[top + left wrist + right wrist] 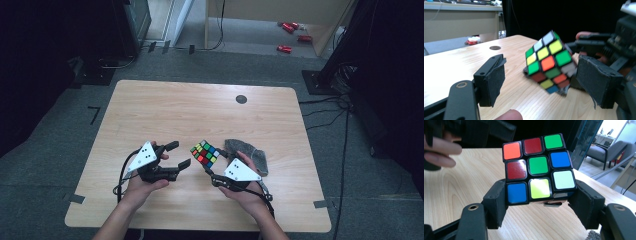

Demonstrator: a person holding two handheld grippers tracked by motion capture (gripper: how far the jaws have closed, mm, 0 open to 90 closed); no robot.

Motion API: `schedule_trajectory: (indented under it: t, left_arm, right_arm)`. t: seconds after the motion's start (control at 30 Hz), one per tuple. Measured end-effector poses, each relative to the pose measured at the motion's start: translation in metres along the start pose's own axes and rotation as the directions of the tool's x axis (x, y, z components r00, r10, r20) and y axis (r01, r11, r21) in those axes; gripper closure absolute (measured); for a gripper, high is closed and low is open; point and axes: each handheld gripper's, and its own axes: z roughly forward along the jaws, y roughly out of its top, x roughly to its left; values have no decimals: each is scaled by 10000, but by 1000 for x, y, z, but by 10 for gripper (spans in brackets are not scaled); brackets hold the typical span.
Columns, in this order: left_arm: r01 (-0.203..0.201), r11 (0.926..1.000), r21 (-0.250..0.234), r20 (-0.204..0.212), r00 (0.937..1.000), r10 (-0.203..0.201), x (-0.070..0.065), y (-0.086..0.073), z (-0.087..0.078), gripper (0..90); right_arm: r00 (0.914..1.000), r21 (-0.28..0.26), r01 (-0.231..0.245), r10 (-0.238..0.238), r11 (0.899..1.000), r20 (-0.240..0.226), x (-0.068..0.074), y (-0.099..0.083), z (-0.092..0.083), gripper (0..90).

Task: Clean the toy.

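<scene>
Colour cube point(204, 153) held clear of the wooden worktop point(175, 107), just below centre of the high view, tilted on a corner. Clamped at its lower layer between the padded jaws of the right gripper point(212, 171), lower right of centre; in the right gripper view point(537, 202) both pads pressed against the cube's bottom row, orange, red and green squares along the top. Left gripper point(181, 155) at lower left of centre, jaws parted with nothing between them, pointed toward the cube and just short of it; in the left gripper view point(541, 82) cube seen centre-right, beyond the gap. Grey cloth point(250, 152) lying on the worktop just right of the cube, behind the right gripper.
</scene>
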Motion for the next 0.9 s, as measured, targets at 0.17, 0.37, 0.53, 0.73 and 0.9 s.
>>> schedule_trajectory:
  t: [0.17, 0.37, 0.53, 0.73, 0.9]
  left_arm:
    - [-1082, 9921, 635, -388, 9931, 1108, -7, -8, 6, 242]
    - [-2268, 9678, 1090, -759, 9689, 2356, -17, -15, 15, 232]
    - [-3194, 9367, 1436, -1185, 9341, 3367, -25, -19, 20, 197]
    - [-3690, 9150, 1629, -1262, 9120, 3903, -30, -21, 22, 165]
    - [-3950, 9015, 1765, -1269, 8992, 4188, -34, -22, 24, 140]
  right_arm:
    - [9987, -138, -498, 497, 9987, -56, -4, 3, -3, 349]
    - [9956, -269, -922, 916, 9954, -208, -5, 7, -6, 349]
    - [9918, -266, -1219, 1207, 9922, -417, -1, 11, -5, 349]
    - [9862, -147, -1529, 1516, 9881, -669, 5, 13, -3, 349]
    - [9770, 16, -1910, 1903, 9816, -960, 9, 14, 0, 349]
